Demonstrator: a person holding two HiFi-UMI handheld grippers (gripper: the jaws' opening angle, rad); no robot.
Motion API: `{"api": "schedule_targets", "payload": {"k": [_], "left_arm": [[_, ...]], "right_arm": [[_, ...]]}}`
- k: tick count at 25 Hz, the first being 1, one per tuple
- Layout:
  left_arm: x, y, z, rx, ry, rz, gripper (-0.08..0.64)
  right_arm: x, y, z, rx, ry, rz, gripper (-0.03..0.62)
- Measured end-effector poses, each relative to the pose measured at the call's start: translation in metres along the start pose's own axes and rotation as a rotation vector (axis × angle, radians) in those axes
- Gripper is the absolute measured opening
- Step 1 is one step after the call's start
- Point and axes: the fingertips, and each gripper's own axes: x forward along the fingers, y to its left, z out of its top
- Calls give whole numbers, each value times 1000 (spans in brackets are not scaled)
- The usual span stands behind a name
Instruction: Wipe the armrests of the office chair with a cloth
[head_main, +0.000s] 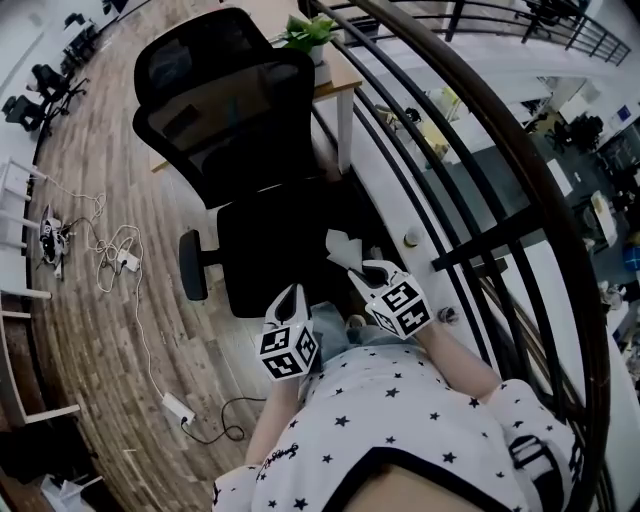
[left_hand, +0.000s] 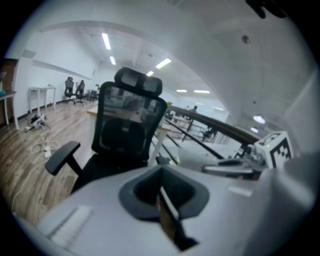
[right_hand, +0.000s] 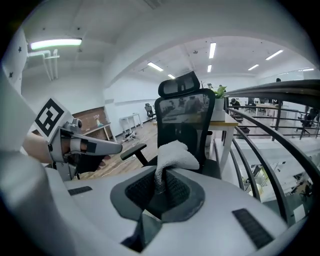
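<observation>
Wood flooring fills the left of the head view, with the black office chair standing on it, seat turned toward the person, beside a dark railing on the right. One armrest sticks out on the view's left side of the seat. The left gripper hangs over the seat's front edge, and the right gripper is just beside it, toward the railing. A white cloth bunches up at the right gripper's tips, over the right part of the seat. A desk with a green plant stands behind the chair, and white cables trail across the floor to a power strip. In the left gripper view, the left gripper has its jaws pressed together with nothing between them. The chair rises ahead of it, with the armrest off to the left, apart from the tips. The right gripper's body shows at the right edge. In the right gripper view, the right gripper is clamped on the cloth, whose loose end puffs out above the jaws in front of the chair's mesh back. The armrest lies to the left, beyond the cloth and not touching it. The left gripper reaches in from the left, and the desk, plant and railing lie to the right.
</observation>
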Motion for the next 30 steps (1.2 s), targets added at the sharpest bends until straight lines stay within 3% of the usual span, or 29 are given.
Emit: {"api": "schedule_targets", "payload": {"k": [30], "left_arm": [[4,0,8,2,-24,-6,6]], "right_arm": [[-6,6,20,-10,-80,17,31]]}}
